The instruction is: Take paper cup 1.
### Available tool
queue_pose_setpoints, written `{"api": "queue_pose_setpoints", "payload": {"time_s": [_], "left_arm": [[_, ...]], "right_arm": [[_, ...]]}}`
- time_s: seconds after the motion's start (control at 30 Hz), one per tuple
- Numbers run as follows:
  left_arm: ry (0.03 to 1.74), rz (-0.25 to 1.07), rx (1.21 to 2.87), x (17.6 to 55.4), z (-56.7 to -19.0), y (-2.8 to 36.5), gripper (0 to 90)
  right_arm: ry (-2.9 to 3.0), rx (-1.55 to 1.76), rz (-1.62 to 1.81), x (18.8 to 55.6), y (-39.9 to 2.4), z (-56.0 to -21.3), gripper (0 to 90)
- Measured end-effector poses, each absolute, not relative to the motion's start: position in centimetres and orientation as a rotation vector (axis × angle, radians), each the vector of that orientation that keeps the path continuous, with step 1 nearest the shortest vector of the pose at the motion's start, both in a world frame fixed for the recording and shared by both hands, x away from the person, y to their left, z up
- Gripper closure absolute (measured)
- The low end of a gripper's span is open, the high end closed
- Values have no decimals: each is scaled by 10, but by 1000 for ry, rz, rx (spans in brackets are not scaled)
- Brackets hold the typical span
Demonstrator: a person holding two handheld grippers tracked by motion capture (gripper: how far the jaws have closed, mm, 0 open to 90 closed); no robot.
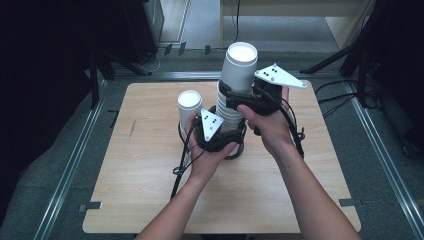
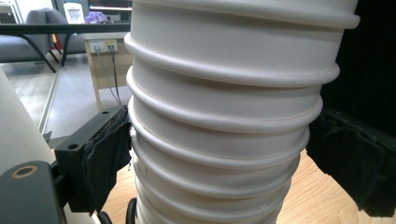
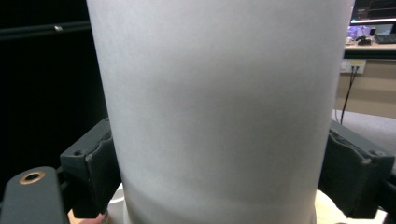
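Two hand-held grippers work a tall stack of white paper cups apart at the centre of a wooden table.

Nearest, the left gripper [image 1: 216, 131] clamps the lower part of the cup stack [image 2: 224, 140], its jaws pressed against the ribbed rims on both sides, apparently to anchor the stack on the table [image 1: 150, 190]. Just above, toward twelve o'clock, the right gripper [image 1: 245, 98] closes on the smooth wall of the top cup [image 3: 219, 107], pads touching either side, placed as if to lift that cup free while the rest stays down. At ten o'clock from the stack, just beside the left hand, a single paper cup [image 1: 189, 104] stands upright and apart, likely one already separated.
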State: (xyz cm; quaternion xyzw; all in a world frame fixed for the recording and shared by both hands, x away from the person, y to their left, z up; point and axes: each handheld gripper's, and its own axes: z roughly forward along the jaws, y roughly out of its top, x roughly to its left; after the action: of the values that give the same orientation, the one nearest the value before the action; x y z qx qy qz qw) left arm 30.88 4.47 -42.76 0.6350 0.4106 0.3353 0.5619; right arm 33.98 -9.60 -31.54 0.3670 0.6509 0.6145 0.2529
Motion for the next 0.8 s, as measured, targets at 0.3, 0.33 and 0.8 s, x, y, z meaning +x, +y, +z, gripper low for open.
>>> {"api": "queue_pose_setpoints", "payload": {"time_s": [0.3,0.33,0.8], "left_arm": [[963,792,1491,309,-428,45,77],[962,792,1493,309,-428,45,77],[953,788,1499,307,-428,48,95]], "right_arm": [[1756,996,1695,341,-97,-307,119],[1752,991,1694,341,-98,-306,119],[1655,948,1729,336,-98,-291,134]]}}
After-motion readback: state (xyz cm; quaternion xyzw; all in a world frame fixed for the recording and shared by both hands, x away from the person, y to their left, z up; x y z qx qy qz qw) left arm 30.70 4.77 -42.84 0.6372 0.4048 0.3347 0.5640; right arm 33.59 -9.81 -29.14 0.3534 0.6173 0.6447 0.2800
